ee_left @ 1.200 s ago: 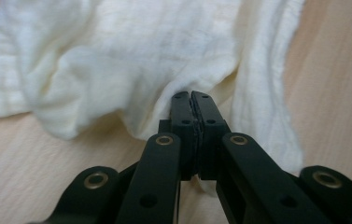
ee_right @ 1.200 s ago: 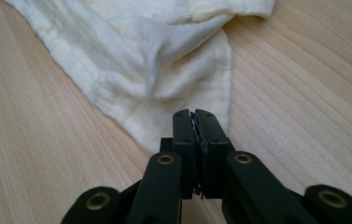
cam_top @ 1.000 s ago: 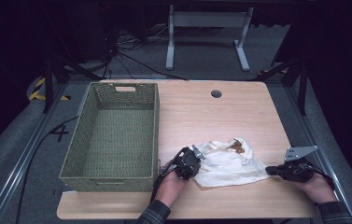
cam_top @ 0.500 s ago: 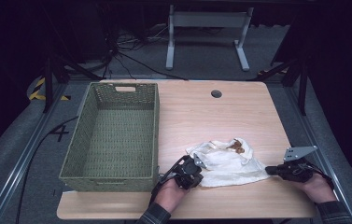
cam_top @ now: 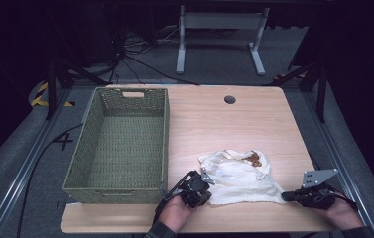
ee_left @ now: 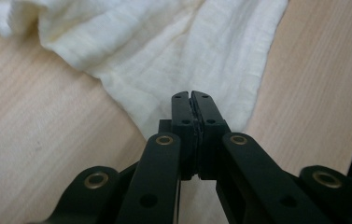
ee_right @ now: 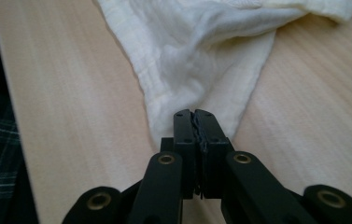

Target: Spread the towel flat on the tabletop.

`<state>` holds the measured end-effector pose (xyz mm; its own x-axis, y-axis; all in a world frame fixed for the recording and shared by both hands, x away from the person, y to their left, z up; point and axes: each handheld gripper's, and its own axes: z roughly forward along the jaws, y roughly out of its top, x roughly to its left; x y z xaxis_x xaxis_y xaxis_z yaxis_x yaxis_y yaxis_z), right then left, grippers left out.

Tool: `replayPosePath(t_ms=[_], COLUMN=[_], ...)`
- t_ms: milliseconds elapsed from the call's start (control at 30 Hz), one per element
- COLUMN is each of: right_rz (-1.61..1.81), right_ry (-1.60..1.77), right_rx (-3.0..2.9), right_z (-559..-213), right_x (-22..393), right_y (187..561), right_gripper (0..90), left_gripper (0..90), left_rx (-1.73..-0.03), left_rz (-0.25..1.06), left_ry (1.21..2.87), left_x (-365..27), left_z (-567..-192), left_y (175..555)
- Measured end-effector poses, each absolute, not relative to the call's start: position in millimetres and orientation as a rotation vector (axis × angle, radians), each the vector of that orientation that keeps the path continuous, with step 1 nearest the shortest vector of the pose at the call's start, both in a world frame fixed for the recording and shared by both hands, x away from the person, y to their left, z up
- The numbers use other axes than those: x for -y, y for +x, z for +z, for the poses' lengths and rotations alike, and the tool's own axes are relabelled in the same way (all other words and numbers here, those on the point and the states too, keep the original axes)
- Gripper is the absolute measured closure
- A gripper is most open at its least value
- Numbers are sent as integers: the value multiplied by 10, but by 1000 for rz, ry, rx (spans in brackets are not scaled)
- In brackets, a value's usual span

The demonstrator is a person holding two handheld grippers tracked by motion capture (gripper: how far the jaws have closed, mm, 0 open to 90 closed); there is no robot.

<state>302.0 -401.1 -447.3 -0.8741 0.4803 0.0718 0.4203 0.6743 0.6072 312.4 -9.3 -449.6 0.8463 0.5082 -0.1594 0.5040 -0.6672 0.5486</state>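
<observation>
white cloth (cam_top: 241,176) lies crumpled on the table (cam_top: 214,124) twd the near right corner, w/ a brown stain (cam_top: 254,158) on its far right part. left gripper (cam_top: 200,182) sits at the cloth's near left corner, close to the near edge; in the left gripper view (ee_left: 193,95) jaws are pressed together w/ a corner of the cloth pinched btwn the pads. right gripper (cam_top: 286,196) is at the cloth's near right corner, near the table's right edge; right gripper view (ee_right: 194,113) shows jaws closed tight on that cloth corner, fabric fanning out ahead. green woven basket (cam_top: 120,144) stands along the left edge, just beside the left gripper, not touching the cloth. round hole (cam_top: 230,99) near the far edge.
</observation>
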Motion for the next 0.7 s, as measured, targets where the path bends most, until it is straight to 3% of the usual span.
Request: replayPosePath(t_ms=[300,700], right_rz=[995,1069], right_ry=[694,748], right_rx=[-2835,-2657], right_z=[-4480,-4266], right_x=[3960,3815], right_y=[2857,3186], right_gripper=[873,749], left_gripper=[887,713], left_rx=[-749,-722], left_rz=[-19,55], left_ry=[2421,2362], left_x=[-44,212], left_z=[-4485,-4441], left_y=[3010,3220])
